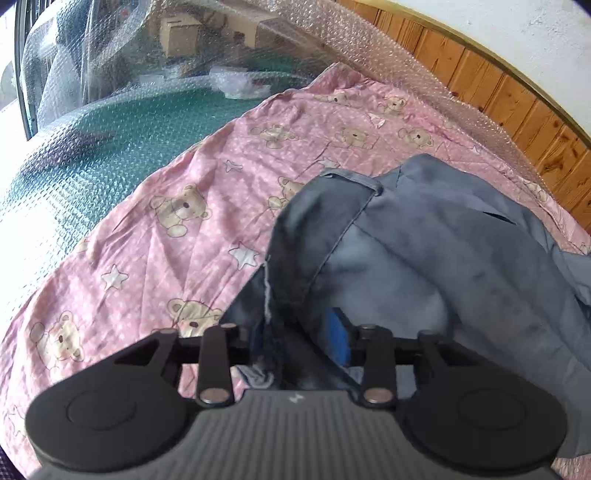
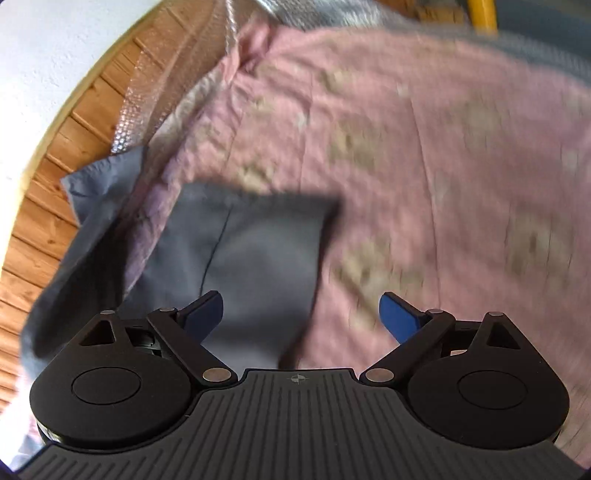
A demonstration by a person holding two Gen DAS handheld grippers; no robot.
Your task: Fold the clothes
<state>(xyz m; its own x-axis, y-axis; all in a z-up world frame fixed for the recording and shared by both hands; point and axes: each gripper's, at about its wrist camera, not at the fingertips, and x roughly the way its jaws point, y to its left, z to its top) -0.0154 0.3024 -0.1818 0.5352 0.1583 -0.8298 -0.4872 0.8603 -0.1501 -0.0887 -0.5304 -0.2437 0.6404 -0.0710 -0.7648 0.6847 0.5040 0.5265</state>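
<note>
A grey-blue garment [image 1: 406, 240] lies bunched on a pink bear-print sheet [image 1: 184, 192], with its seamed band raised toward the camera. My left gripper [image 1: 295, 332] sits low over the near edge of the garment. Cloth hangs between its jaws and hides the left finger. The face of the right blue pad [image 1: 338, 332] shows bare, so the jaws stand apart rather than clamped. In the blurred right wrist view a flat folded part of the garment [image 2: 251, 251] lies on the sheet [image 2: 424, 147]. My right gripper [image 2: 301, 314] hovers wide open over the garment's near right corner, holding nothing.
A wooden headboard [image 1: 498, 96] runs along the far side of the bed, also seen as the wooden headboard [image 2: 55, 192]. Bubble wrap covers a green mat [image 1: 110, 129] to the left, with cardboard boxes [image 1: 181, 33] behind it. A yellow post [image 2: 482, 14] stands at the far edge.
</note>
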